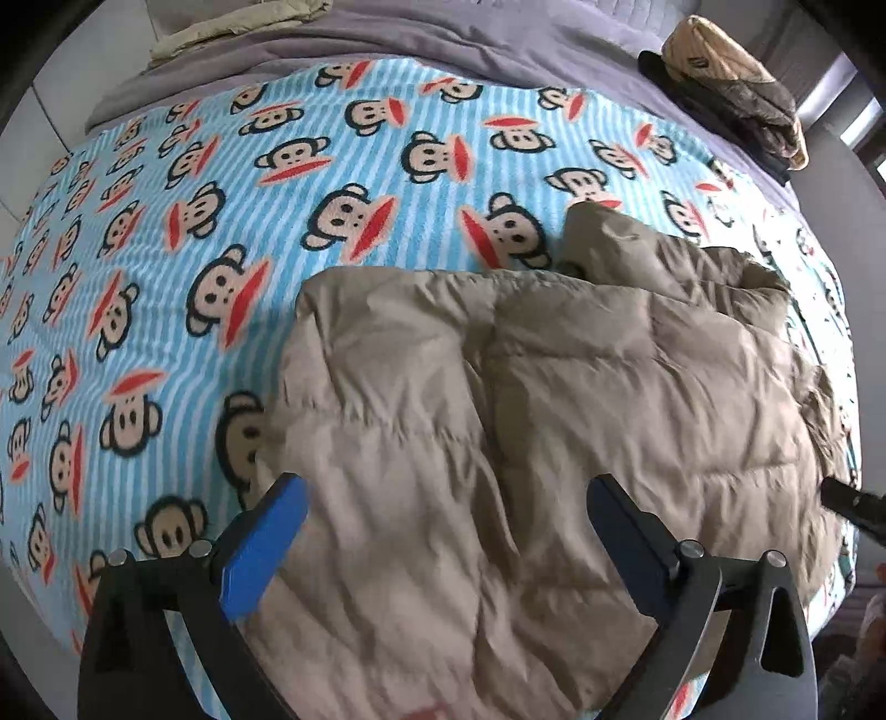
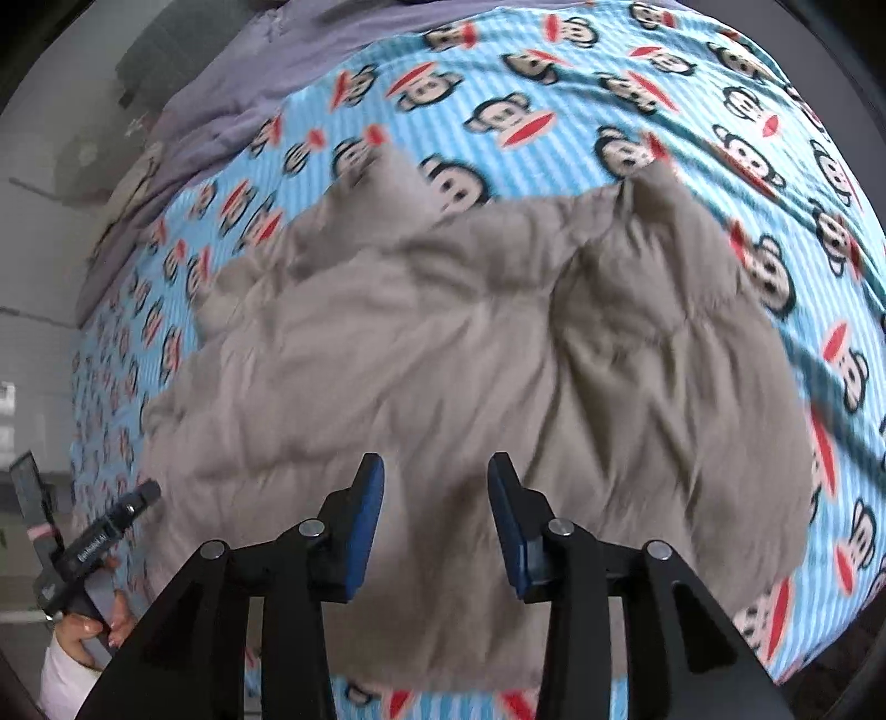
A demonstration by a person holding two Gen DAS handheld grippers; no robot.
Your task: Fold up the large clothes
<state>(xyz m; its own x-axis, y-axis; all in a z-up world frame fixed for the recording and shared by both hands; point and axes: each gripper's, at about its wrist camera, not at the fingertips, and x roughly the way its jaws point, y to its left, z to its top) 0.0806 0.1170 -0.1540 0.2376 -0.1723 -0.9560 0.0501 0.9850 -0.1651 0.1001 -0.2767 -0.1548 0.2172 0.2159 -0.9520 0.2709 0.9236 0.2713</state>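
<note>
My left gripper is wide, right gripper half-open, both empty; the puffy jacket may spring unfolded.

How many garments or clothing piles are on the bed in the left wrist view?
3. The tan quilted jacket lies in the foreground on the monkey-print blanket; a cream folded pile sits top left; a brown-patterned pile sits top right. More may lie out of view.

Left gripper and right gripper jaws apart, empty
</note>
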